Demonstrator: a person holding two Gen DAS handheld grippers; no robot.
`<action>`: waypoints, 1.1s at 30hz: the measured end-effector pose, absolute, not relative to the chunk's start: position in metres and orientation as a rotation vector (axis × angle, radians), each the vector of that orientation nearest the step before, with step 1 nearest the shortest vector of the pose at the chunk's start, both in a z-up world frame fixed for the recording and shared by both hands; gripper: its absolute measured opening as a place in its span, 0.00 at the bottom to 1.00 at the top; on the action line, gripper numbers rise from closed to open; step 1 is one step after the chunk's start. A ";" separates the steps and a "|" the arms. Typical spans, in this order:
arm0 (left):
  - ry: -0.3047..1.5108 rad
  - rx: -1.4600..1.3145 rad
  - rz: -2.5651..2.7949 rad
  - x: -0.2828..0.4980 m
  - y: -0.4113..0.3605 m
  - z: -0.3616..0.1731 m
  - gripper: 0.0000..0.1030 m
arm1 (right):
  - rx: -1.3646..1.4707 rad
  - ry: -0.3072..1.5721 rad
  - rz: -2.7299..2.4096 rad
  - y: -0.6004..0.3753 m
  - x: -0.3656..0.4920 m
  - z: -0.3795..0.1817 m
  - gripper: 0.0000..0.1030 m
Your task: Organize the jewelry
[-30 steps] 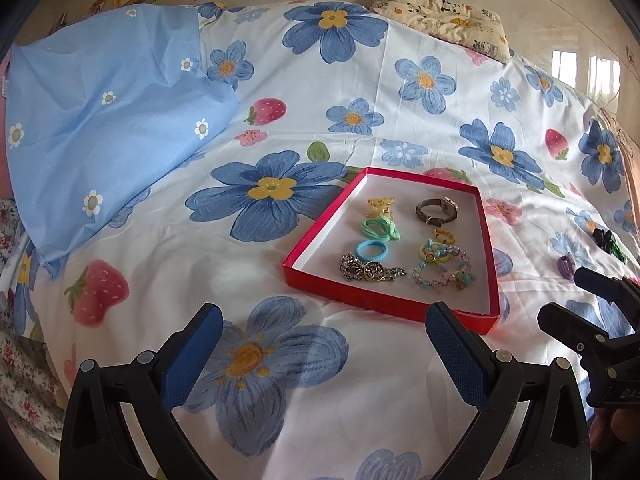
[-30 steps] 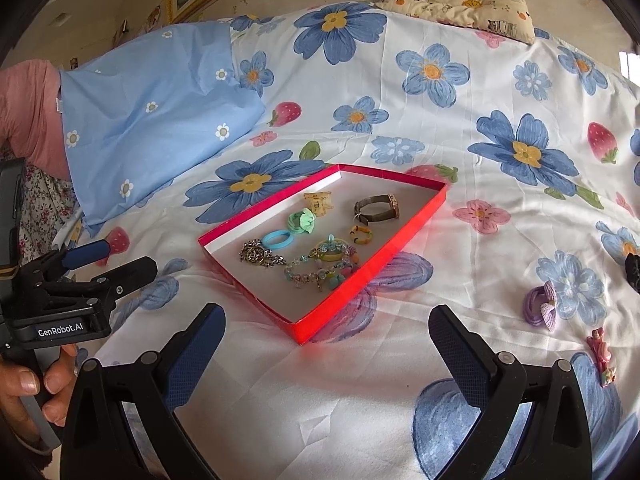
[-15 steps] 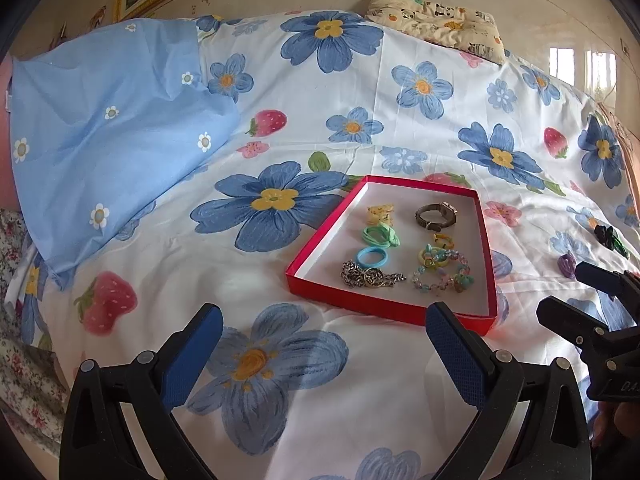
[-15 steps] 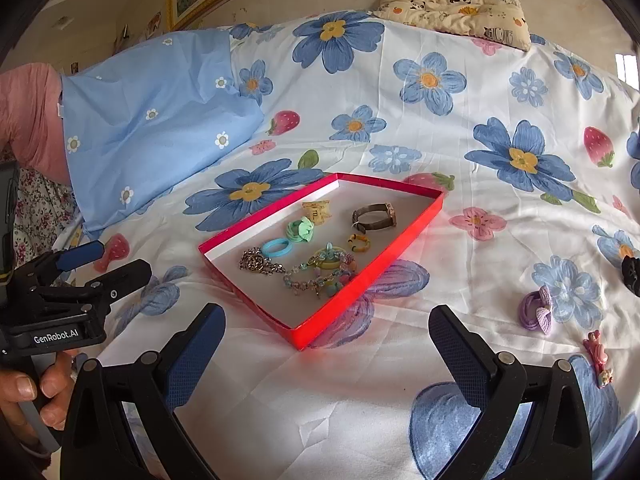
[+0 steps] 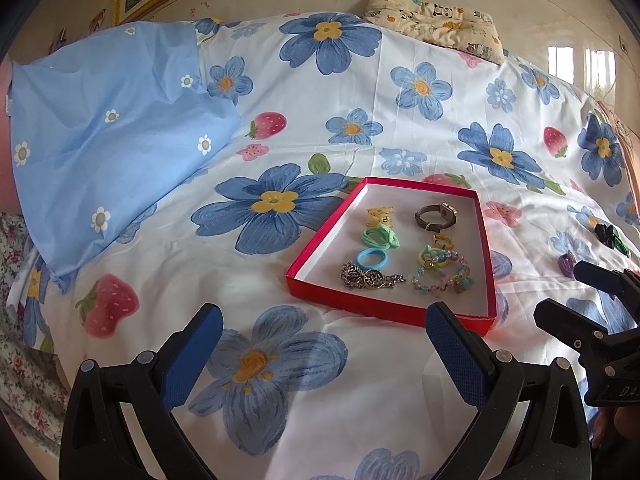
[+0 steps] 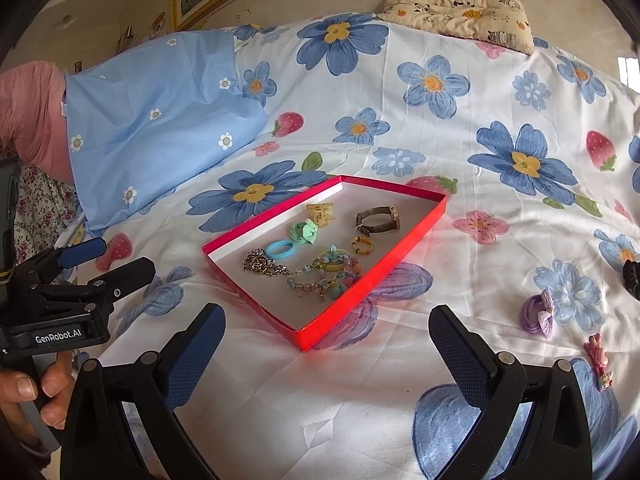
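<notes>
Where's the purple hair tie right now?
The purple hair tie lies on the floral bedsheet, right of the red tray in the right wrist view, just above a pink clip.

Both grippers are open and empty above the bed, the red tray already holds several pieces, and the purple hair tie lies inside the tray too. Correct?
Not quite. The purple hair tie lies on the bedsheet, outside the red tray, as the right wrist view shows. The rest stands: left gripper and right gripper are open and empty.
</notes>
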State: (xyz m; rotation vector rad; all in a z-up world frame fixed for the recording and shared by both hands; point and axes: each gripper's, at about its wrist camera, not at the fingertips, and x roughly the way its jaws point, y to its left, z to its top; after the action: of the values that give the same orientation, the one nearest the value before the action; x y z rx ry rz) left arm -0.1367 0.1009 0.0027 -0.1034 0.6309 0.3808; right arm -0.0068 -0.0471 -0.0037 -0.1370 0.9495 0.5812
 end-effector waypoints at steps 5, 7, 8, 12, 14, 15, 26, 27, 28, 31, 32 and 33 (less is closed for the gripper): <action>0.630 -0.104 0.376 -0.137 0.101 0.004 1.00 | -0.136 0.948 0.583 -0.047 -0.007 -0.003 0.99; 0.630 -0.100 0.377 -0.137 0.100 0.004 1.00 | -0.138 0.949 0.582 -0.046 -0.007 -0.003 0.99; 0.631 -0.097 0.377 -0.137 0.100 0.004 1.00 | -0.138 0.948 0.582 -0.046 -0.007 -0.003 0.99; 0.632 -0.096 0.376 -0.137 0.100 0.004 1.00 | -0.138 0.947 0.585 -0.046 -0.007 -0.002 0.99; 0.632 -0.097 0.375 -0.137 0.099 0.004 1.00 | -0.141 0.946 0.587 -0.045 -0.007 -0.002 0.99; 0.632 -0.096 0.376 -0.137 0.099 0.004 1.00 | -0.142 0.945 0.588 -0.045 -0.008 -0.001 0.99; 0.632 -0.098 0.375 -0.137 0.099 0.004 1.00 | -0.141 0.944 0.591 -0.045 -0.008 -0.001 0.99; 0.631 -0.096 0.377 -0.137 0.099 0.004 1.00 | -0.142 0.943 0.592 -0.045 -0.008 -0.001 0.99; 0.631 -0.096 0.377 -0.137 0.099 0.004 1.00 | -0.142 0.943 0.592 -0.045 -0.008 -0.001 0.99; 0.631 -0.098 0.376 -0.137 0.099 0.004 1.00 | -0.142 0.943 0.592 -0.045 -0.008 -0.001 0.99; 0.630 -0.097 0.376 -0.137 0.099 0.003 1.00 | -0.142 0.942 0.593 -0.045 -0.008 -0.001 0.99; 0.630 -0.097 0.376 -0.137 0.099 0.003 1.00 | -0.142 0.940 0.595 -0.044 -0.008 0.000 0.99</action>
State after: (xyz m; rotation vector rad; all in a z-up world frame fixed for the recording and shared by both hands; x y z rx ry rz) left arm -0.1371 0.0987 0.0032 -0.0965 0.6304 0.3763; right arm -0.0084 -0.0445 0.0002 -0.1417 0.9404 0.5947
